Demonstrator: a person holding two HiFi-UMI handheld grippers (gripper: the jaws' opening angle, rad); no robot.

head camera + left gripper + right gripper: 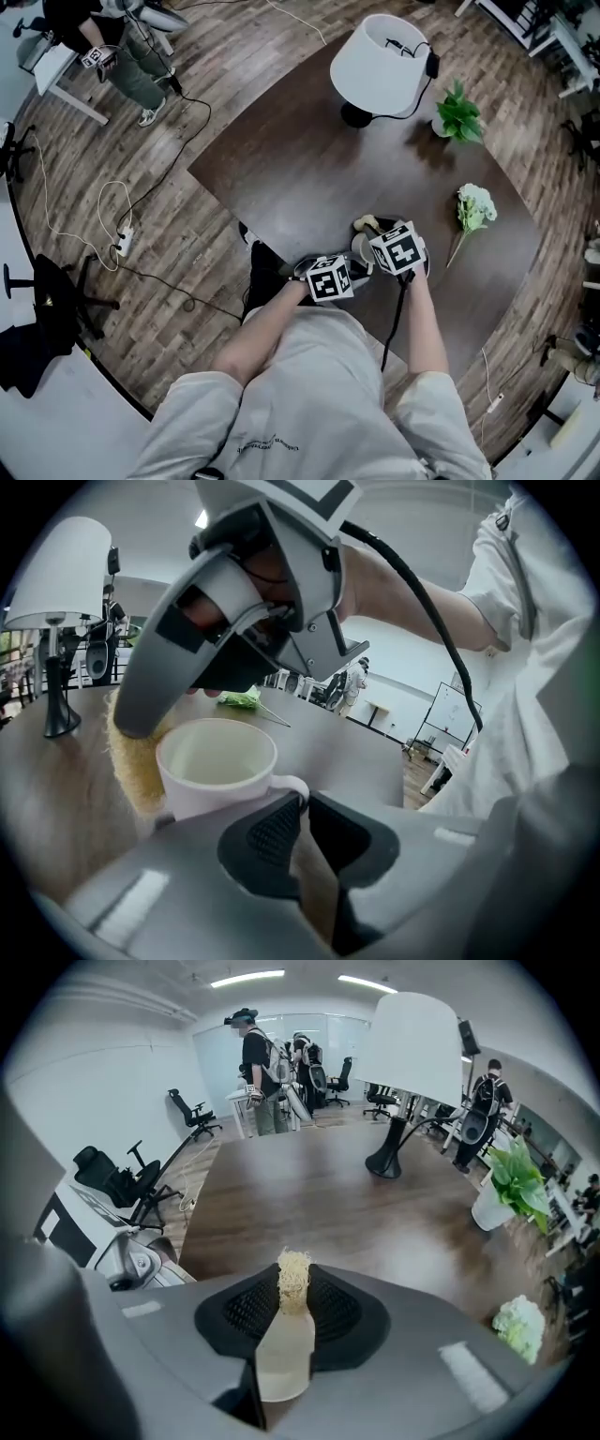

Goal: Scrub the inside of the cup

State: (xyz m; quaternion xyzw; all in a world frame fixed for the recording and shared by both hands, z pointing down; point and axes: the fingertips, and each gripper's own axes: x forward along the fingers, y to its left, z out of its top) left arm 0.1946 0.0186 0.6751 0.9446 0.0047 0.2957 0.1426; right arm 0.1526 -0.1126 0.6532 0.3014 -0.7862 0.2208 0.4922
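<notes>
At the near edge of the dark table [281, 178], items as follows.

1. Cup [202, 789], white, one. It is upright with its mouth up and its handle turned toward me.
2. My left gripper [305, 808]. Its jaws are closed on the cup's handle, one dark pad on either side of it.
3. My right gripper [293, 1283]. Its jaws are shut on a tuft of the scrubber [136, 761]. It hangs above the cup, with its tip down past the rim on the outer side.
4. Scrubber, straw-coloured and fibrous. It is outside the cup, close against the outer wall on the side away from me.

Farther back on the same table:

5. Lamp [380, 61], with a white shade and a dark foot.
6. Potted plant [457, 117], green, in a pale pot to the right of the lamp.
7. Bunch of white flowers [475, 206], lying flat, well apart from the cup.

On the wood-plank floor:

8. Power strip [122, 246] with trailing cables, left of the table.
9. A person [131, 56] standing by a white desk in the far left corner.
</notes>
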